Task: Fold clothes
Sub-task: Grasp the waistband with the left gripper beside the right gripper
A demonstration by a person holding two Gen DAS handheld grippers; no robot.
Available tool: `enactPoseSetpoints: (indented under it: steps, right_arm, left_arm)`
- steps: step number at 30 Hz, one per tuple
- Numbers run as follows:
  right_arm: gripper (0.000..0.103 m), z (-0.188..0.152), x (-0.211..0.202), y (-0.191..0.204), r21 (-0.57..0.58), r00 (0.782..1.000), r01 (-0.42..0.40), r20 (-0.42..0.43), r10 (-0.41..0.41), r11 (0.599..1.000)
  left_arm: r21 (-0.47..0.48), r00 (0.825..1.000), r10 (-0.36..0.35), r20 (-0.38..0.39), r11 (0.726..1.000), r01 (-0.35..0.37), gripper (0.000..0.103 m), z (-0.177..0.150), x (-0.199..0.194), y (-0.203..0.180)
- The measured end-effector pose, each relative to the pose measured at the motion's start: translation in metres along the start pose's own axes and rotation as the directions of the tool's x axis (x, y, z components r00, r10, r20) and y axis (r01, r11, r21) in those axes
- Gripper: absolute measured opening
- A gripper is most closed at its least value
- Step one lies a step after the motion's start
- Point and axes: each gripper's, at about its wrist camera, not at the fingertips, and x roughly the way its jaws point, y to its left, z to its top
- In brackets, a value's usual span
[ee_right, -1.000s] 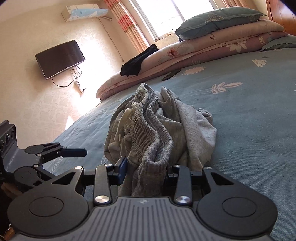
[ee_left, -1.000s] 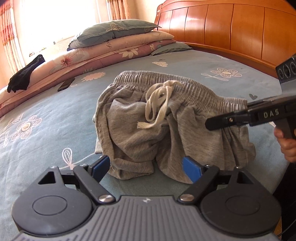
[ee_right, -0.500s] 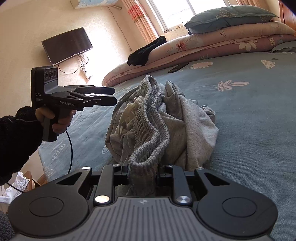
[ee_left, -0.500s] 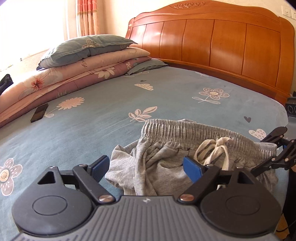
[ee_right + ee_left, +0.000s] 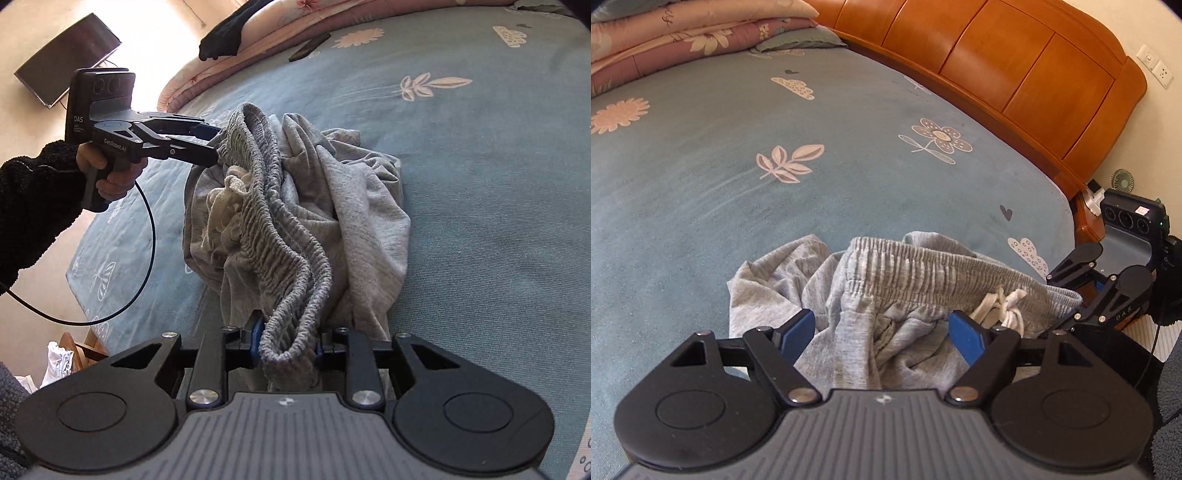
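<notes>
The grey drawstring shorts [image 5: 295,221] lie crumpled on the blue floral bedsheet [image 5: 701,177]. The right gripper [image 5: 288,347] is clamped on the waistband at 6 o'clock (right wrist view). The left gripper [image 5: 882,332], pads apart around the opposite end, has just been narrowing.

Television [image 5: 66,59] cropped by frame edge

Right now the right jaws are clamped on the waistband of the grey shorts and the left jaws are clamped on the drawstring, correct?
Not quite. The right gripper is clamped on the waistband of the grey shorts, but the left gripper holds nothing. The left wrist view shows its jaws open over the cloth, with the drawstring off to the right.
</notes>
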Motion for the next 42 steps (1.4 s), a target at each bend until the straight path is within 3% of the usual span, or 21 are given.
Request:
enactPoseSetpoints:
  steps: [2,5,9,12,14,22,23,25,28,32,34,38,42]
  right_arm:
    - [0.038,0.013,-0.011,0.009,-0.014,0.998,0.049,-0.027,-0.050,0.999]
    - [0.039,0.041,-0.028,0.020,-0.038,0.993,0.111,-0.031,-0.112,0.993]
    - [0.039,0.083,-0.028,0.029,-0.043,0.998,0.066,0.010,-0.065,0.997]
    - [0.039,0.112,0.002,0.030,-0.068,0.999,0.027,-0.022,-0.029,0.997]
    - [0.039,0.122,0.021,0.029,-0.086,0.997,0.036,-0.064,-0.042,0.996]
    - [0.040,0.139,0.059,0.027,-0.070,0.985,-0.054,-0.165,0.042,0.996]
    - [0.038,0.141,0.062,0.028,-0.073,0.983,-0.055,-0.180,0.041,0.996]
    - [0.021,0.141,0.060,0.035,-0.104,0.981,-0.063,-0.189,0.043,0.993]
    - [0.019,0.138,0.046,0.049,-0.164,0.983,-0.082,-0.178,0.053,0.983]
    - [0.018,0.128,0.031,0.077,-0.292,0.978,-0.099,-0.205,0.039,0.951]
    - [0.017,0.123,0.027,0.091,-0.370,0.974,-0.106,-0.225,0.022,0.923]
    - [0.017,0.114,0.018,0.110,-0.497,0.969,-0.122,-0.247,-0.005,0.859]
    - [0.017,0.107,0.012,0.119,-0.564,0.963,-0.148,-0.268,-0.011,0.813]
  left_arm:
    - [0.000,0.999,0.000,-0.036,1.000,0.000,0.079,0.003,0.001,-0.003]
    - [0.003,0.998,0.005,-0.064,1.000,-0.005,0.079,0.009,-0.005,-0.007]
    - [-0.017,0.997,0.016,-0.079,1.000,-0.017,0.079,0.015,-0.010,-0.009]
    - [-0.016,0.996,0.025,-0.090,1.000,-0.027,0.079,0.017,-0.013,-0.011]
    - [-0.010,0.995,0.032,-0.097,0.999,-0.034,0.079,0.019,-0.016,-0.013]
    - [0.055,0.987,0.064,-0.145,0.997,-0.056,0.079,0.024,-0.017,-0.017]
    - [0.070,0.986,0.064,-0.153,0.996,-0.054,0.079,0.025,-0.017,-0.018]
    - [0.113,0.982,0.079,-0.171,0.992,-0.060,0.079,0.027,-0.015,-0.020]
    - [0.198,0.976,0.094,-0.196,0.979,-0.055,0.079,0.028,-0.011,-0.023]
    - [0.327,0.969,0.078,-0.236,0.945,0.003,0.079,0.033,-0.005,-0.030]
    - [0.398,0.962,0.046,-0.269,0.915,0.067,0.079,0.036,-0.004,-0.039]
    - [0.564,0.935,0.015,-0.354,0.801,0.201,0.080,0.040,0.003,-0.059]
    - [0.630,0.891,-0.012,-0.453,0.702,0.330,0.080,0.041,0.015,-0.078]
